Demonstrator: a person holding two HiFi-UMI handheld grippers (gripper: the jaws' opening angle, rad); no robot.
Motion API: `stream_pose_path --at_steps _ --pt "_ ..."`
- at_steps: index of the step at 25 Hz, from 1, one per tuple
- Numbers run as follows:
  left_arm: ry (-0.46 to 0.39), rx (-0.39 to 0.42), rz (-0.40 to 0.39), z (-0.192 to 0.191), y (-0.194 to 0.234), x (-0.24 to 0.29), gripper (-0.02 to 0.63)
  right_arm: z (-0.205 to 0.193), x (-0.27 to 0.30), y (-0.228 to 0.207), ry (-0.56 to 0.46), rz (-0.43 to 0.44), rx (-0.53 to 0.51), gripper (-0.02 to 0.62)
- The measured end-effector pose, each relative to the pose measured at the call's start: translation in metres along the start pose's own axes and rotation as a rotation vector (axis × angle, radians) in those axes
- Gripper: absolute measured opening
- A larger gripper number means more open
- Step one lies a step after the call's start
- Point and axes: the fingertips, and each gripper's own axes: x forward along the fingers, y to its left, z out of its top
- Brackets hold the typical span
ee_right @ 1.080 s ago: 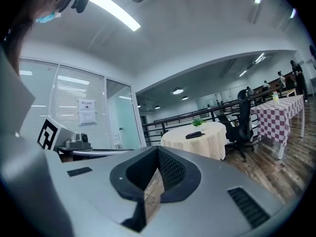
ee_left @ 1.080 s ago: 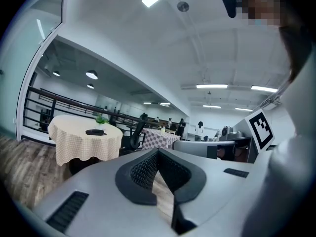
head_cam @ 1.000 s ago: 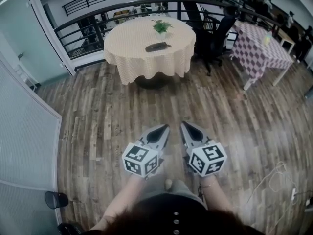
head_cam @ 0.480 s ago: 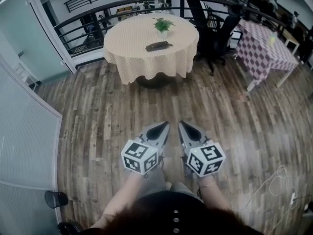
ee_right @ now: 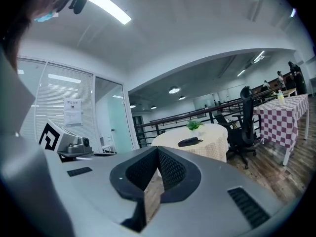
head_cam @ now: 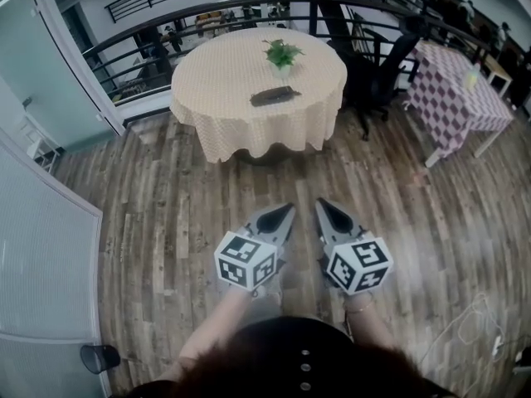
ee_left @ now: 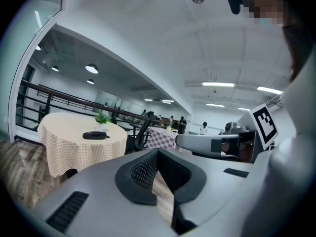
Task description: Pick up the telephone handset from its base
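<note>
2 tools, left tool (head_cam: 287,211) and right tool (head_cam: 320,203), hang clenched and empty over the floor (head_cam: 166,222) in the head view, well apart from the telephone (head_cam: 275,95) near the tabletop (head_cam: 216,114) centre. Left gripper view: jaws together, nothing between. Right gripper view: likewise. Arriving clenched, I judge, could shove the telephone instead of gripping it.

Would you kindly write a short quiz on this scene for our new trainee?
1. True or false: the telephone lies on the round table.
2. What else stands on that table? A) a potted plant B) a laptop C) a mug
3. Fill in: the left gripper and the right gripper are both ___, with nothing held.
Key: 1 true; 2 A; 3 shut.
</note>
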Motion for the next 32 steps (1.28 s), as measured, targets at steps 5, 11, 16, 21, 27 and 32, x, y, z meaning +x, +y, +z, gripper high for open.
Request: stream_pose_path --at_steps 5,11,16,21,27,32 --pt "0.006 0.012 -0.021 0.027 0.053 0.041 0.006 0.015 0.06 -0.03 -0.015 -0.042 0.032 0.009" --pt "-0.001 0.021 -0.027 0.052 0.109 0.078 0.006 0.038 0.121 -0.05 -0.037 -0.068 0.017 0.009" --pt "0.009 0.039 -0.041 0.057 0.135 0.094 0.006 0.038 0.155 -0.059 -0.031 -0.083 0.025 0.009" --pt "0.028 0.057 -0.058 0.061 0.154 0.11 0.006 0.04 0.181 -0.058 -0.019 -0.081 0.01 0.009" --pt "0.035 0.047 -0.048 0.062 0.175 0.135 0.006 0.035 0.202 -0.076 -0.014 -0.074 0.045 0.009" --pt "0.041 0.041 -0.037 0.069 0.2 0.167 0.006 0.047 0.241 -0.102 -0.017 -0.056 0.041 0.009"
